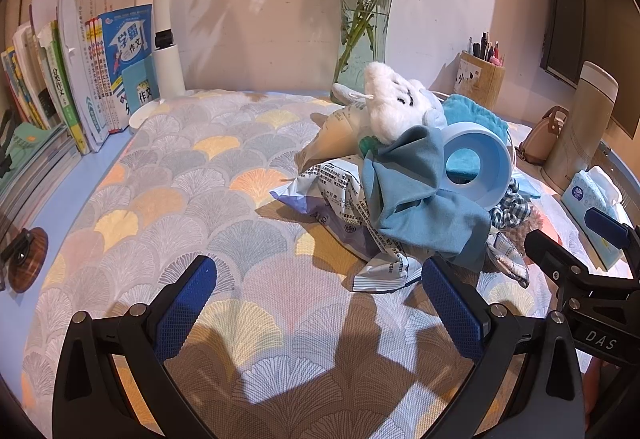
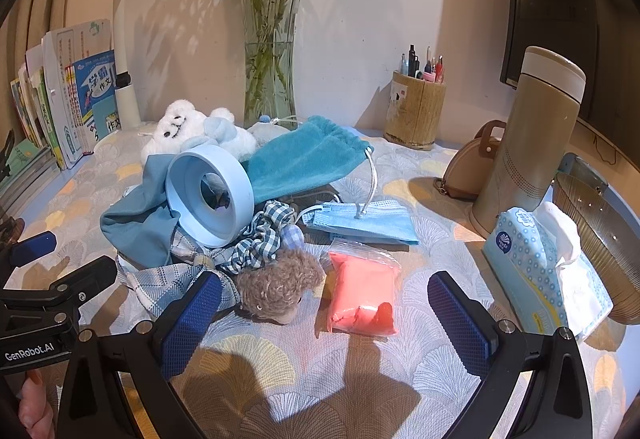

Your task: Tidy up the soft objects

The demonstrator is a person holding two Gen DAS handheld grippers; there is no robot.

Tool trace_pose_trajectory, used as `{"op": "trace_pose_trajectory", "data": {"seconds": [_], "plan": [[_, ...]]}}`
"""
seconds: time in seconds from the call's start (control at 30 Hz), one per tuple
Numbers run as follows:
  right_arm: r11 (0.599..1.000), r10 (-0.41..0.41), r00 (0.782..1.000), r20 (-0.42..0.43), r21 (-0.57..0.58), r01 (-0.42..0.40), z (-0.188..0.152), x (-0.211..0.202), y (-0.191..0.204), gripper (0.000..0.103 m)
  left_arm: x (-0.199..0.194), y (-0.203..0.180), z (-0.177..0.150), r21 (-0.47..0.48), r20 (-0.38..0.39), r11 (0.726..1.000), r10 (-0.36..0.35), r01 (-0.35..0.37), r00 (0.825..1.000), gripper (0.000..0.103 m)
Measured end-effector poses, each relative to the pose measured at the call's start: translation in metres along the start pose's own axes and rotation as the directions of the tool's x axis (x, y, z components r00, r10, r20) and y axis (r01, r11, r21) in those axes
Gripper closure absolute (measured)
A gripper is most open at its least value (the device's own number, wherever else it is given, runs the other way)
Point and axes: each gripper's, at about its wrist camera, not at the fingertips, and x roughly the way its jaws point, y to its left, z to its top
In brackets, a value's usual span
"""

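A heap of soft things is seen on the patterned cloth (image 2: 420, 175): a white plush (image 2: 180, 127), a teal pouch (image 2: 308, 155), a blue cloth (image 2: 136, 223), a checked scrunchie (image 2: 264, 235), a brown plush (image 2: 280, 285), a face mask (image 2: 360, 223) and a red bag (image 2: 362, 289), with a hard blue ring (image 2: 210, 195) propped on top. Both grippers are held wide open and nothing is gripped by either. The right gripper (image 2: 324, 323) is set low over the cloth with the red bag lying just ahead, between the lines of its fingers and a little right of centre; the bag's long axis runs roughly along the approach direction, so its narrow width could be spanned. The brown plush lies just beside the left finger. The left gripper (image 1: 320, 303) faces the heap's other side, where a printed packet (image 1: 340, 215) lies ahead and to its right, near the right finger. The red bag is judged nearer the right hand, and a short forward move would likely suffice.
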Motion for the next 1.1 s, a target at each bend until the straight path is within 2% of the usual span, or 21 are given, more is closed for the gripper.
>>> {"op": "trace_pose_trajectory", "data": {"seconds": [0.2,0.6,0.7,0.83,0.9,0.97,1.03,1.1], "plan": [[1.000,-0.003,1.000,0.002,0.003,0.003,-0.001,-0.001,-0.001,0.000,-0.001,0.000,-0.002,-0.002,0.005,1.000,0.004,-0.004,1.000,0.001],[0.997,0.004,0.999,0.035,0.080,-0.007,-0.002,-0.009,-0.017,0.000,-0.005,0.002,-0.001,-0.020,0.018,1.000,0.003,-0.003,1.000,0.001],[0.996,0.001,0.998,0.057,0.084,-0.006,-0.001,-0.014,-0.018,0.000,-0.011,0.005,0.005,-0.028,0.030,0.999,-0.034,0.035,0.999,0.001],[0.992,0.077,0.996,0.035,0.093,-0.080,0.005,-0.014,-0.024,0.000,-0.023,0.008,0.030,-0.013,0.037,0.993,-0.119,0.119,0.992,0.001],[0.986,0.142,0.990,0.019,0.090,-0.143,0.012,-0.013,-0.025,0.000,-0.023,0.009,0.050,-0.013,0.039,0.989,-0.147,0.147,0.988,0.001],[0.984,0.171,0.985,0.002,0.046,-0.171,0.025,-0.011,-0.022,0.000,-0.017,0.010,0.072,-0.037,0.024,0.983,-0.178,0.179,0.984,0.003],[0.983,0.180,0.983,-0.018,-0.019,-0.181,0.040,-0.008,-0.015,0.003,-0.005,0.009,0.087,-0.064,-0.003,0.974,-0.219,0.219,0.976,0.009],[0.975,0.211,0.977,-0.043,-0.057,-0.213,0.049,-0.003,-0.010,0.014,0.012,0.007,0.100,-0.090,-0.044,0.965,-0.250,0.245,0.967,0.013]]}}
